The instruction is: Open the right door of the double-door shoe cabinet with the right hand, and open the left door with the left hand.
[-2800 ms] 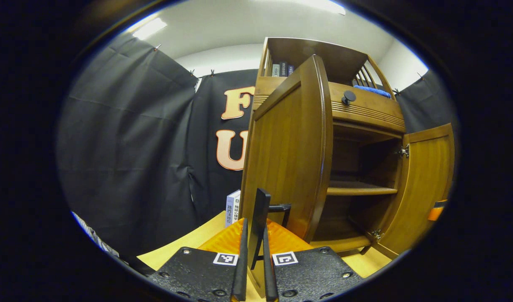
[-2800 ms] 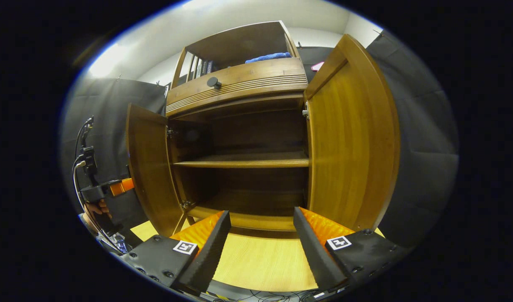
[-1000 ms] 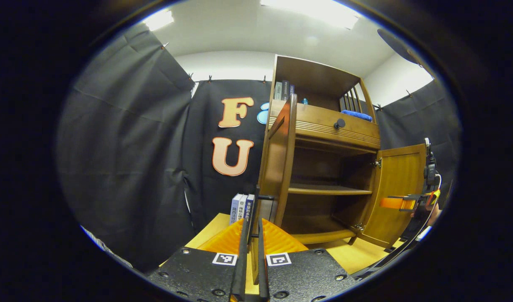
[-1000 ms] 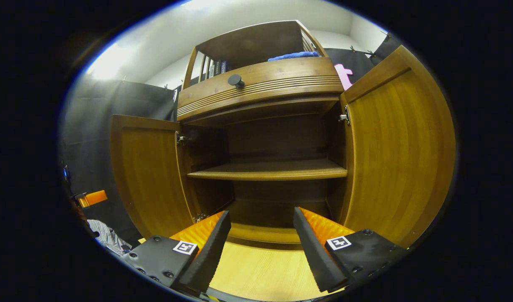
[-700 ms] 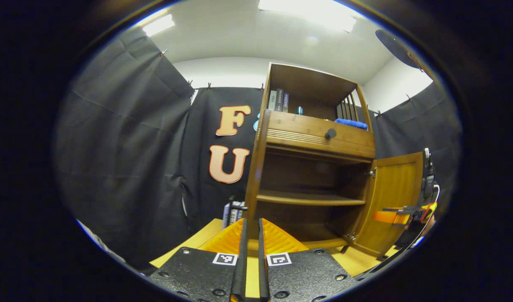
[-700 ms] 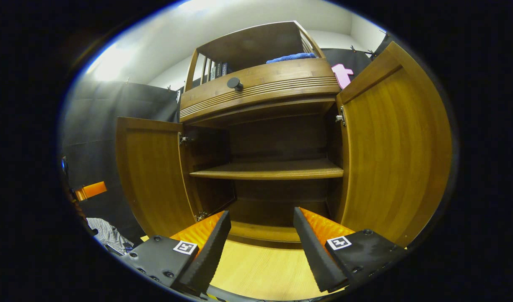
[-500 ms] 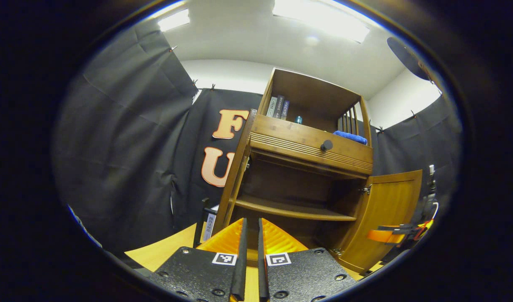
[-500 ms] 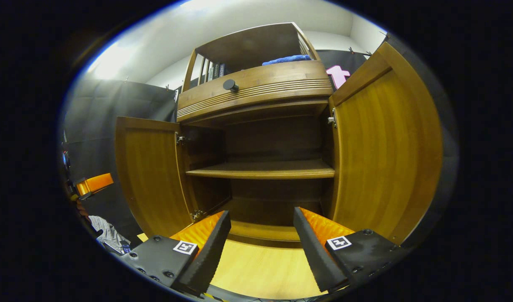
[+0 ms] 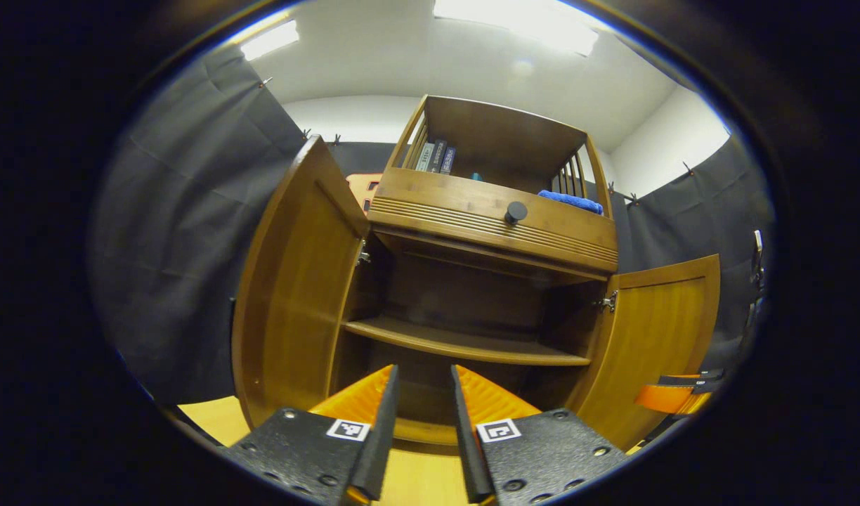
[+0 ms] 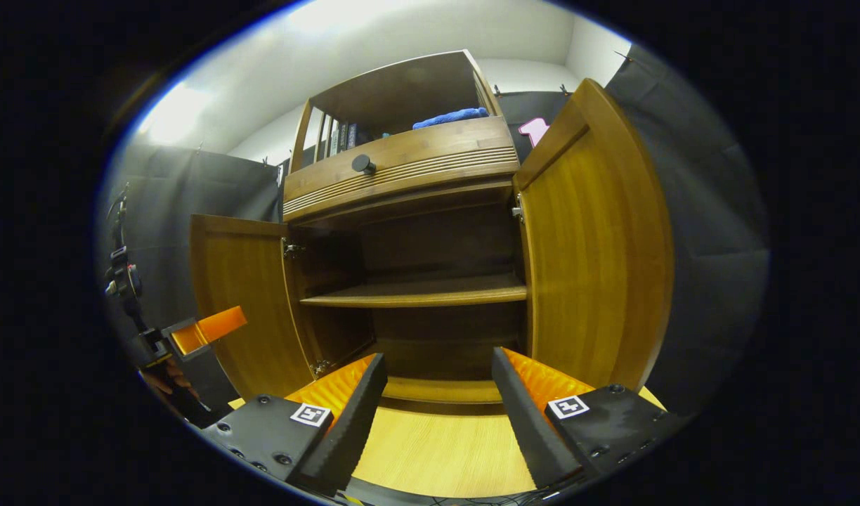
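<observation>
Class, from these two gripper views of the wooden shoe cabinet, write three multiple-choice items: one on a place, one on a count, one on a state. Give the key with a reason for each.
1. Where does the folded blue cloth lie?
A. in the open top compartment
B. on the inner shelf
C. on the floor

2. How many round dark knobs show on the ribbed drawer front?
A. one
B. two
C. three

3. How do the two brown wooden cabinet doors stand?
A. both shut
B. only the right one open
C. both swung open

Key:
1 A: the blue cloth rests above the drawer, beside the slats.
2 A: a single knob sits at the drawer's middle.
3 C: the left door and right door both stand wide, baring the inner shelf.
</observation>
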A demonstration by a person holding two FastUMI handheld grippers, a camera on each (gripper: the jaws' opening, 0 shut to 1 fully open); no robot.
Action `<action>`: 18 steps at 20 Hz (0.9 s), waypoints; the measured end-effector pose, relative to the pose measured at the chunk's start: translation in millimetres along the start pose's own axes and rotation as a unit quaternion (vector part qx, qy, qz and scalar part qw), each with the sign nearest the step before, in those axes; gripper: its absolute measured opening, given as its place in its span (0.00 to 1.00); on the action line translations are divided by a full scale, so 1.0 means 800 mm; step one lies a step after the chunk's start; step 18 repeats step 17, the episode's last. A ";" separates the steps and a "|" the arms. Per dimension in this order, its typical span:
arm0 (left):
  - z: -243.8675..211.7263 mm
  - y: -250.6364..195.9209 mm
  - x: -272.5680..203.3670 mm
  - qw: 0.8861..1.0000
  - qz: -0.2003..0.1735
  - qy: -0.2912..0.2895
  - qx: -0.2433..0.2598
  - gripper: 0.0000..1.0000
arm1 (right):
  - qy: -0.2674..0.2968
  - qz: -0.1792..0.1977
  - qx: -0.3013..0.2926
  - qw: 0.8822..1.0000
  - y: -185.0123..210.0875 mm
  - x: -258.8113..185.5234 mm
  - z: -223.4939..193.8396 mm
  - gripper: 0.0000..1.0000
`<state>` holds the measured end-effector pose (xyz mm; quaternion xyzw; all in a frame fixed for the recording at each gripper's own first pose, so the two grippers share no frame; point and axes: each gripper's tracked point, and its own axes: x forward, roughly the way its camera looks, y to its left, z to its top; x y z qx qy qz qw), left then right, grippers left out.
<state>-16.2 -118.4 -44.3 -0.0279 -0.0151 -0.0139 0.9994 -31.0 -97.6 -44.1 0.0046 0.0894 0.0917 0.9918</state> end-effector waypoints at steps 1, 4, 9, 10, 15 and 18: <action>-0.005 -0.005 0.001 1.000 0.000 0.001 0.000 0.53 | 0.000 -0.001 0.002 1.000 -0.001 -0.001 0.000 0.97; -0.014 -0.006 0.007 1.000 0.011 0.009 0.018 0.92 | 0.003 -0.004 0.012 1.000 -0.001 -0.003 -0.003 0.98; -0.017 -0.005 0.002 0.999 0.020 0.013 0.045 0.91 | 0.006 -0.013 0.004 1.000 -0.012 -0.005 -0.003 0.97; -0.016 -0.004 0.003 0.998 0.029 0.009 0.048 0.91 | 0.005 -0.014 0.002 1.000 -0.014 -0.004 -0.002 0.97; -0.002 0.002 -0.011 0.998 0.044 -0.012 0.046 0.91 | -0.005 -0.016 -0.004 1.000 -0.017 0.000 0.004 0.87; 0.003 0.006 -0.013 0.998 0.046 -0.016 0.044 0.92 | -0.006 -0.014 -0.007 1.000 -0.017 0.000 0.004 0.87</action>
